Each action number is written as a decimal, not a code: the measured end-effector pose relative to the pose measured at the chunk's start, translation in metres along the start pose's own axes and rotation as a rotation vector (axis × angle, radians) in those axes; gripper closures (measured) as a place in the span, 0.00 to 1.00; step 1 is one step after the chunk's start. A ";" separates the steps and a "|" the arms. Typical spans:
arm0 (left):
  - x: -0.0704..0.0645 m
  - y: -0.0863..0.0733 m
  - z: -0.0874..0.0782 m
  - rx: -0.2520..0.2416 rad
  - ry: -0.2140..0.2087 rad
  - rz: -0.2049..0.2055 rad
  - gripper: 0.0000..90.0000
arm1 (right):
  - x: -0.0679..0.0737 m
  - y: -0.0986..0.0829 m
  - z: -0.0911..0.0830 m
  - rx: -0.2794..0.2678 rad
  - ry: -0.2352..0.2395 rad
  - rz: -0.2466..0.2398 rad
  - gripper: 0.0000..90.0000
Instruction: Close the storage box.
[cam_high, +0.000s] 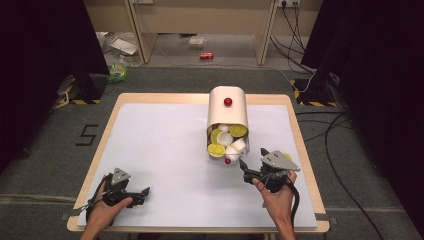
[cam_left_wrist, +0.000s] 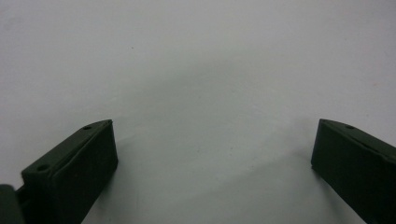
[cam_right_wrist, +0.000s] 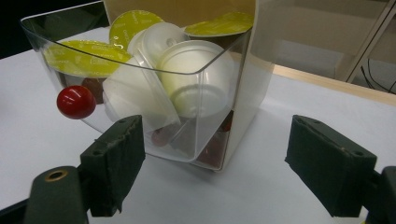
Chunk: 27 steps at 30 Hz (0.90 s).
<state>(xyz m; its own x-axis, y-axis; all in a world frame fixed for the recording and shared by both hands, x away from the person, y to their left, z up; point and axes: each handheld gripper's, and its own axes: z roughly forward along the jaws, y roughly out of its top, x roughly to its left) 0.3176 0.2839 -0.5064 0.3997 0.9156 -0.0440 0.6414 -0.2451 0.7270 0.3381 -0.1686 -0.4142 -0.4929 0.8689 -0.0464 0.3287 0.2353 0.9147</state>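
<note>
A cream box (cam_high: 228, 112) with a red knob (cam_high: 228, 102) on top stands at the table's back middle. Its clear drawer (cam_high: 226, 145) is pulled out toward me and holds several coffee capsules, some white (cam_right_wrist: 198, 79), some with yellow-green lids (cam_right_wrist: 84, 58). The drawer front carries a small red knob (cam_right_wrist: 76, 101), which I also see from above (cam_high: 228, 161). My right gripper (cam_high: 252, 157) is open just right of the drawer's front corner, and in the right gripper view (cam_right_wrist: 215, 130) that corner lies between its pads. My left gripper (cam_high: 145, 196) rests open at front left, with bare table between its pads (cam_left_wrist: 215, 135).
A white sheet (cam_high: 165, 150) covers the wooden table (cam_high: 160, 98). A small yellow object (cam_high: 288, 156) lies just behind my right gripper. On the floor beyond are a red can (cam_high: 206, 55), cables (cam_high: 295, 35) and a green bag (cam_high: 118, 70).
</note>
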 end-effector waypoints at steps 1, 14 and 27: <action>0.000 0.000 0.000 0.000 0.000 0.000 0.00 | 0.000 0.000 0.001 0.001 0.000 -0.001 0.22; 0.000 0.000 0.000 0.000 0.001 0.001 0.00 | -0.002 0.003 0.008 -0.002 -0.018 0.002 0.20; 0.000 0.000 0.000 0.001 0.001 0.002 0.00 | 0.002 0.006 0.017 0.013 -0.011 -0.013 0.18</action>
<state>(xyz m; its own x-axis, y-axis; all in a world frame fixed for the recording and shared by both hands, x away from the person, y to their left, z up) 0.3176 0.2838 -0.5064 0.4000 0.9156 -0.0421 0.6417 -0.2470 0.7261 0.3531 -0.1579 -0.4160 -0.4885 0.8703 -0.0625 0.3325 0.2519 0.9088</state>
